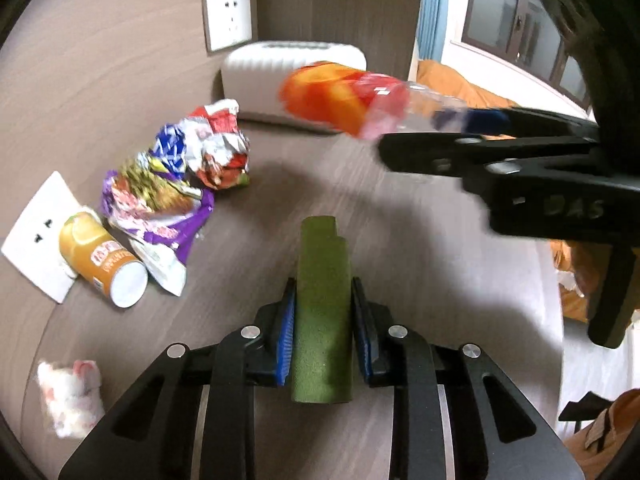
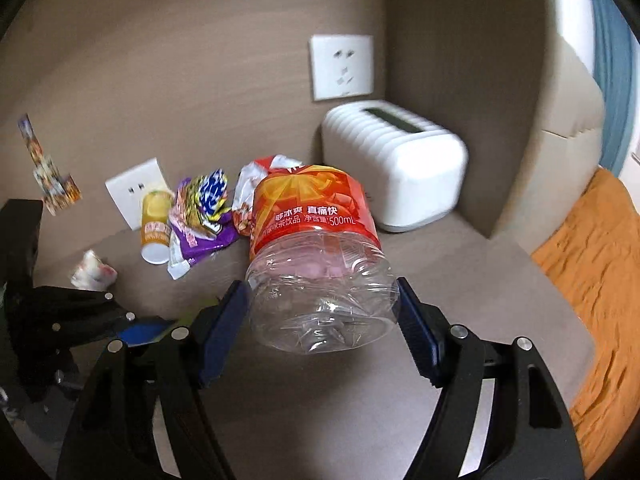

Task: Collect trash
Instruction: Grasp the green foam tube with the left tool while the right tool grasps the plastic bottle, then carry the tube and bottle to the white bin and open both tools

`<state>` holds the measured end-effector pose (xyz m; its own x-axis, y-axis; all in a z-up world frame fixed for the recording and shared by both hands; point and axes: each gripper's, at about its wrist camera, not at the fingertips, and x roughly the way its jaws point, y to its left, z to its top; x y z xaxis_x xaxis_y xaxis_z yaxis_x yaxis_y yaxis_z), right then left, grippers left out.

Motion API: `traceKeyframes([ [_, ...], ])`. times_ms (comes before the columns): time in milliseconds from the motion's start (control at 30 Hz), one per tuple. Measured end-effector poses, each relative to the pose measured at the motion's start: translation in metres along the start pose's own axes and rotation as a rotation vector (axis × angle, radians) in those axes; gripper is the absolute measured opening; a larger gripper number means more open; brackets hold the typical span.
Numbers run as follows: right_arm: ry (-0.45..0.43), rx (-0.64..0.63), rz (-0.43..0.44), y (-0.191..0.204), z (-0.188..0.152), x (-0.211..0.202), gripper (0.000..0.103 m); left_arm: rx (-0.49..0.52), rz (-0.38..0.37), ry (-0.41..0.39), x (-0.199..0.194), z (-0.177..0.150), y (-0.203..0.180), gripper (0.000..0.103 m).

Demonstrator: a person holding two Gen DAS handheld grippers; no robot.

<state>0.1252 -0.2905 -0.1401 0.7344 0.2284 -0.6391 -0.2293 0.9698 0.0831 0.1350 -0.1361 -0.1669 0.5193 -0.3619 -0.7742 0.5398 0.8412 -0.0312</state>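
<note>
Right gripper (image 2: pixel 322 312) is clamped on an empty clear plastic bottle (image 2: pixel 320 264) with a red-orange label, blue pads squeezing its base from both sides, bottle held off the brown tabletop (image 2: pixel 460 272). Left gripper (image 1: pixel 323 312) is closed on a green foam-like block (image 1: pixel 323 304), jaws narrow and both pads touching it. From the left wrist view the bottle sits at 1 o'clock, blurred. Remaining trash at 10 o'clock: crumpled snack wrappers (image 1: pixel 176 176), a tipped orange can (image 1: pixel 102 258) just beside them, a wadded white tissue (image 1: pixel 70 396) at 8 o'clock. White tissue box (image 2: pixel 396 168) sits in the back corner under a wall socket (image 2: pixel 342 66).
</note>
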Motion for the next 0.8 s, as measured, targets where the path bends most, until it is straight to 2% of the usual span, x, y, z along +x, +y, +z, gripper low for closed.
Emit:
traceKeyframes([
  [167, -0.036, 0.055, -0.033, -0.022, -0.011, -0.045, 0.074, 0.012, 0.029, -0.033, -0.024, 0.005, -0.017, 0.025],
  [300, -0.061, 0.08, -0.093, -0.044, -0.03, -0.084, 0.074, 0.029, 0.018, -0.061, -0.044, 0.01, -0.039, 0.025],
  [533, -0.067, 0.122, -0.223, -0.077, -0.072, -0.15, 0.074, 0.127, -0.058, -0.06, -0.048, 0.025, -0.109, 0.025],
  [800, 0.011, 0.179, -0.346, -0.121, -0.136, -0.199, 0.074, 0.245, -0.175, -0.032, -0.03, 0.025, -0.204, 0.025],
])
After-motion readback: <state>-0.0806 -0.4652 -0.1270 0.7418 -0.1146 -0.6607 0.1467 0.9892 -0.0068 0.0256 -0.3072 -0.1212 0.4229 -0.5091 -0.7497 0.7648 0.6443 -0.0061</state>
